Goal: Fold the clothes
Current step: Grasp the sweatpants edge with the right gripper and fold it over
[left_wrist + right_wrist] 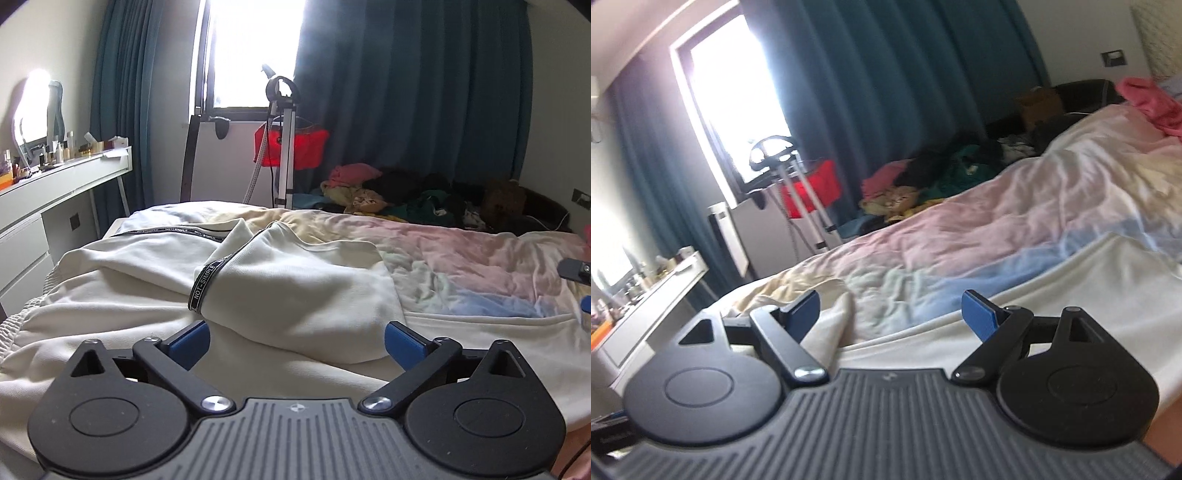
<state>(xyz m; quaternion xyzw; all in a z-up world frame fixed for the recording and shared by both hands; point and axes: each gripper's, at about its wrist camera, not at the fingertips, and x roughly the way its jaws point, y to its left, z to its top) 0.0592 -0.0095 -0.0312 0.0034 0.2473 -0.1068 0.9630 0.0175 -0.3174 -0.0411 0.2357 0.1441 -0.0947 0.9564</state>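
Observation:
A cream-white garment (280, 295) with a black lettered trim band (207, 280) lies partly folded on the bed, spread across the near side. My left gripper (297, 341) is open just above it, blue pads wide apart, holding nothing. My right gripper (890, 314) is open and empty over the same garment's (1071, 280) edge, tilted; part of it shows at the right edge of the left wrist view (576, 271). A fold of the cloth (831, 321) lies by its left finger.
The bed has a pastel quilt (461, 251). A pile of coloured clothes (388, 192) lies beyond the far side. A pink garment (1148, 99) is at the bed's head. A garment steamer stand (284, 140) and a white dresser (55, 192) stand left.

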